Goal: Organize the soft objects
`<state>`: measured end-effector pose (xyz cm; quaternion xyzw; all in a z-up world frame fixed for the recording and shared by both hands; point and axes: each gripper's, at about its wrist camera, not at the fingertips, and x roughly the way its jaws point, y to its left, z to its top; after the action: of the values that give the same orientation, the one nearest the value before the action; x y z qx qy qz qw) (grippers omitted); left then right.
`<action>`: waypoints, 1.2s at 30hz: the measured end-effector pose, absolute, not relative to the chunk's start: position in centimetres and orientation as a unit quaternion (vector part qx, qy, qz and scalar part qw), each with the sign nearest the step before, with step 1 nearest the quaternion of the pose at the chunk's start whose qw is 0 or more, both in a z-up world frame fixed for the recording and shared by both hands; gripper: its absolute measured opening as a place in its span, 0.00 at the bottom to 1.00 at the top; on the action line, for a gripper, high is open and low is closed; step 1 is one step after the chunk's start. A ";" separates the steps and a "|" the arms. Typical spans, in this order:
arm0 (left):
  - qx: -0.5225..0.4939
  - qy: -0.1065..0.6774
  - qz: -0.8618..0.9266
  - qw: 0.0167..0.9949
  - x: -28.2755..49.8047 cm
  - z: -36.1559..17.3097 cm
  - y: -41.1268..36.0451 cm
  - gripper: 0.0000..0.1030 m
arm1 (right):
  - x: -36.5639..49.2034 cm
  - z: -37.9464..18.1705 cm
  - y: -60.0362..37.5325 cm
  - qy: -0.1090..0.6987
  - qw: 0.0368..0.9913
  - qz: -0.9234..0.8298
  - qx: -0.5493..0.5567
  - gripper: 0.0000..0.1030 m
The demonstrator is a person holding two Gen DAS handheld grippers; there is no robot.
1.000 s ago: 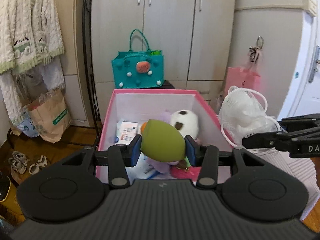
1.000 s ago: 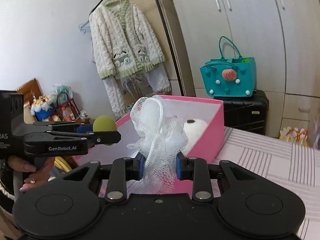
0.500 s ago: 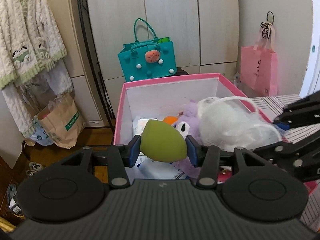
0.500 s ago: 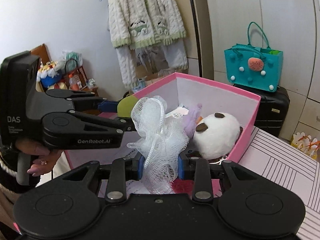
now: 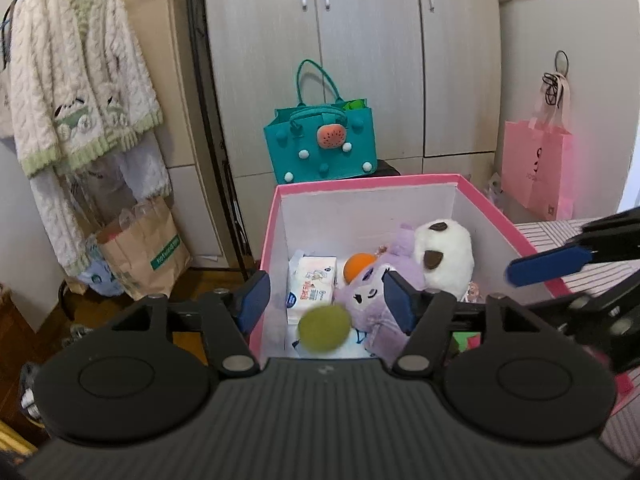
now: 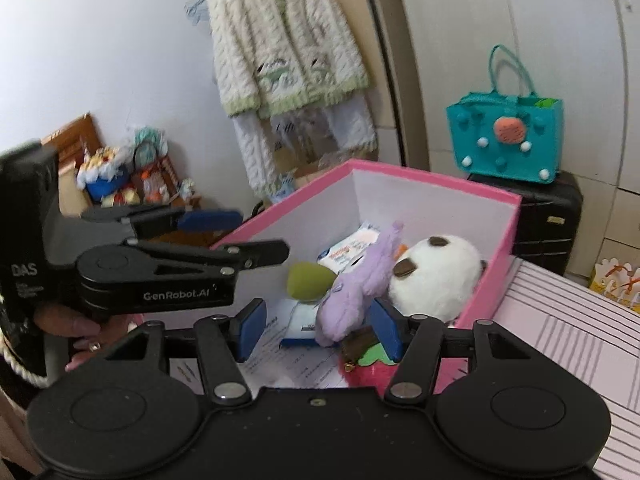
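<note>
Now with both the left gripper point(image 5: 326, 304) and right gripper point(image 6: 316, 330) opening and empty, the green sponge point(image 5: 323, 327) drops inside the pink box point(image 5: 360, 181) near its front wall, so lifting straight out seems wisest.

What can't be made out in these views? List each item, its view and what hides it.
- Green sponge: left wrist view, motion-blurred beneath the left tool, whose jaws are opening, pads clear of it; falling or landed, cannot tell.
- Pink box floor: both views, covered by plush toys and packets.
- Teal bag contents: both views, hidden by its own wall.
</note>
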<state>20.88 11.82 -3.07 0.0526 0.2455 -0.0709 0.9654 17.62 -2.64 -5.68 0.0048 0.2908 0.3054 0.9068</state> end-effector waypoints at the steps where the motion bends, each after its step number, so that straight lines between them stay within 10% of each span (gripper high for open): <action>1: 0.049 0.246 -0.068 0.965 20.7 -3.1 11.8 0.61 | 17.2 -5.5 -3.0 0.285 0.910 0.302 0.012 0.62; 16: 0.033 0.251 -0.081 0.964 16.1 -1.7 10.0 0.68 | 11.6 -4.8 -7.7 0.242 0.947 0.209 0.012 0.71; 22: 0.041 0.236 -0.092 0.966 13.3 -1.0 8.3 0.79 | 9.8 -5.0 -8.7 0.238 0.956 0.168 0.001 0.99; 27: 0.042 0.253 -0.096 0.962 12.2 -0.9 7.1 1.00 | 9.1 -4.8 -9.6 0.257 0.965 0.038 -0.020 1.00; 36: 0.050 0.309 -0.040 0.949 11.0 -0.1 4.8 1.00 | 5.7 -4.0 -11.9 0.263 0.964 0.024 -0.025 1.00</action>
<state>11.03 4.77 -0.07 0.0497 0.3089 -0.0402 0.9489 5.70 -11.88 -4.00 -0.0252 0.2628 0.0242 0.9642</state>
